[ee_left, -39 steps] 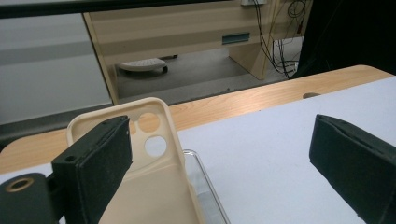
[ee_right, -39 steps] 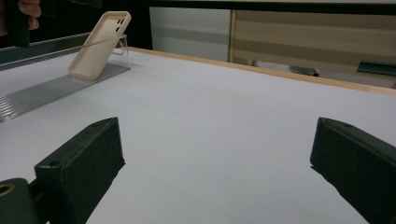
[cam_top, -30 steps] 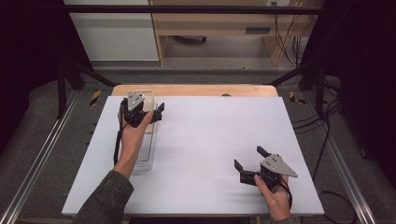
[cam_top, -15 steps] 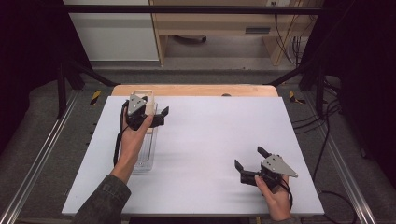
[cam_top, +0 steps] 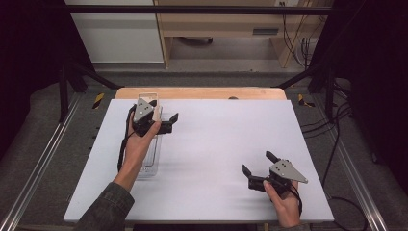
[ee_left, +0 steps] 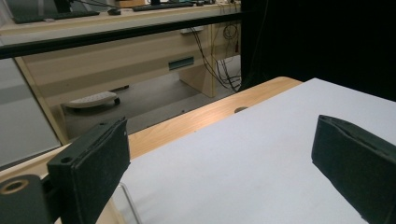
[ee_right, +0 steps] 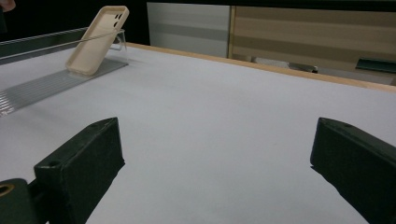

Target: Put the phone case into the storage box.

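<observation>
Phone case (ee_right: 96, 39), beige, leans tilted in a clear slotted rack (cam_top: 150, 159) near the table's (cam_top: 216, 159) far-left corner; its top edge rests on the rack's far wall, w/ the camera cutout uppermost, as the right gripper view shows. In the high view you see just its pale top rim poking past your left gripper (cam_top: 171, 122), by the far edge of the white mat.

The rack runs lengthwise along the table's left side, from near the far edge back toward the near edge. Your left forearm lies over it.

Your left gripper hovers over the far end of the rack, jaws pointing right across the table & spread wide apart, nothing btwn them. In the left gripper view there's only bare white surface and the wooden far edge btwn the pads, plus a bit of the rack's clear rim at the bottom left.

Your right gripper (cam_top: 257, 168) sits near the near-right corner, well apart from rack & case. Its jaws are spread wide too, empty, aimed left and toward the far-left corner; the case shows far off at upper left of the right gripper view.
</observation>
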